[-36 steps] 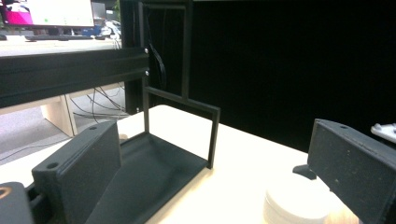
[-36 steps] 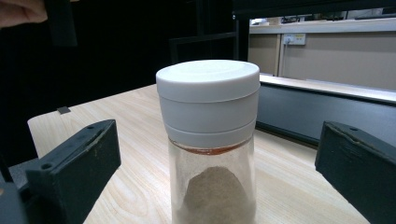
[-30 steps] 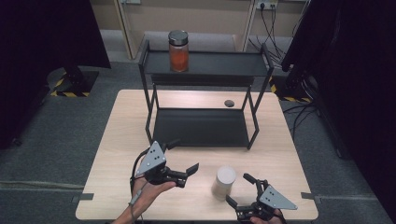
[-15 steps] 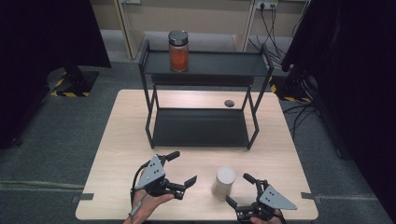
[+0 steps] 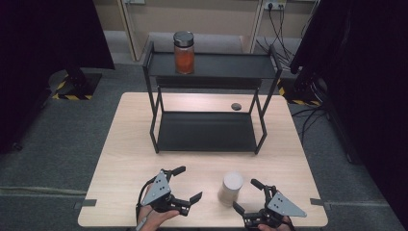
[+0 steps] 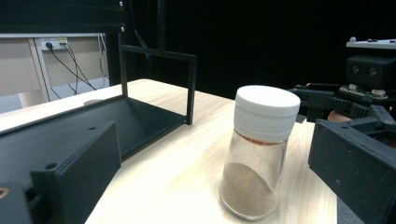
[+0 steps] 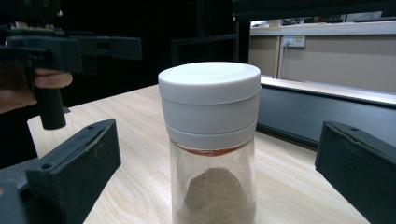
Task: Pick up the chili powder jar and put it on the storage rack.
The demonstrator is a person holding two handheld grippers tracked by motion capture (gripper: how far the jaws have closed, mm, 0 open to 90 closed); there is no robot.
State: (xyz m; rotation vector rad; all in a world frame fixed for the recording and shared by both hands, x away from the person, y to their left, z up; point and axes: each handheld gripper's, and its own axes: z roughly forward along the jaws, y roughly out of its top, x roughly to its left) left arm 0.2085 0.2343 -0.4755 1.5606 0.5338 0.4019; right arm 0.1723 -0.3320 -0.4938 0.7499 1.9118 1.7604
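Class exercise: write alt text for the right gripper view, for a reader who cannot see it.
A clear shaker jar with a white screw lid and brownish powder stands upright on a light wooden table, centred between the right gripper's two open black jaws, apart from both. Behind it are a black metal shelf rack and the left gripper.

White-lidded clear jar (image 5: pixel 231 188), tan powder inside. Black shelf rack (image 5: pixel 207 132). Orange-filled jar (image 5: pixel 184 52), dark lid. Pale wood-grain table (image 5: pixel 125 159). Black grippers, grey plates.

Grey carpet floor (image 5: pixel 57 144), beige wall (image 5: pixel 216 19) with sockets — black curtains (image 5: pixel 48 29) flanking.
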